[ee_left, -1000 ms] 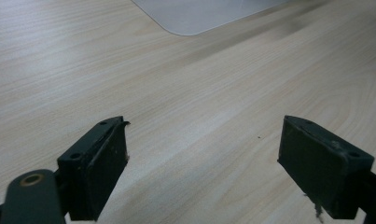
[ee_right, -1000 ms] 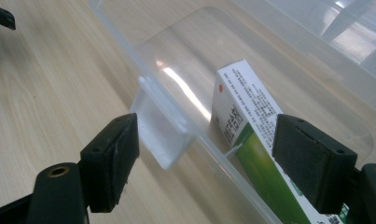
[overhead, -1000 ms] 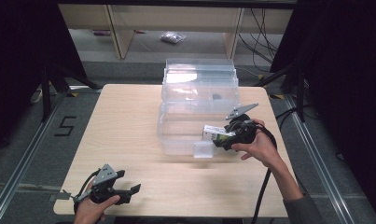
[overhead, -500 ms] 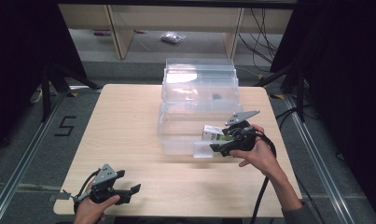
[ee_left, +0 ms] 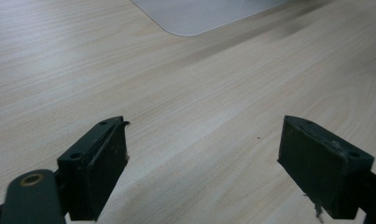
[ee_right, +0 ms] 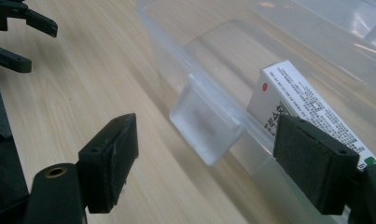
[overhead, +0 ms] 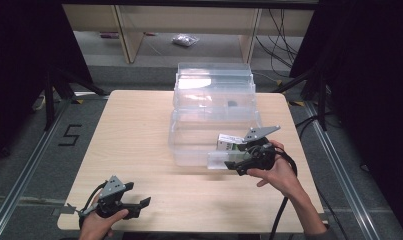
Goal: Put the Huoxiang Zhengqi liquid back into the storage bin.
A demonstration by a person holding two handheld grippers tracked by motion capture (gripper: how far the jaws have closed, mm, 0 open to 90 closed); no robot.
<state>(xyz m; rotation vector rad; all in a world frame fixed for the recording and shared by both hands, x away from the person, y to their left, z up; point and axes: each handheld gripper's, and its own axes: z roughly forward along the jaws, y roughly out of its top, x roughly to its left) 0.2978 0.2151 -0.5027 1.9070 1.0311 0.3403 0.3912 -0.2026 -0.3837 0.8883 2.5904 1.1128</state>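
High view: the right gripper [overhead: 235,163] sits at the clear plastic bin's [overhead: 199,142] front handle tab, beside a white printed box [overhead: 229,143]; the left gripper [overhead: 139,206] rests near the wooden table's [overhead: 139,130] edge. Left gripper view: jaws spread, empty. Right gripper view: jaws wide, straddling tab [ee_right: 206,123], not pressing.

Both tools [overhead: 139,205] [overhead: 232,162] wide open

The high view is evenly lit from above; the wooden surface [overhead: 139,150] is bright, while both side margins fall to near black. A white glare patch sits on the clear container [overhead: 214,100]. Shadows are soft and short. Both gripper views are sharp at mid-distance; nearest claw parts blur slightly. Soft reflections streak the transparent plastic.
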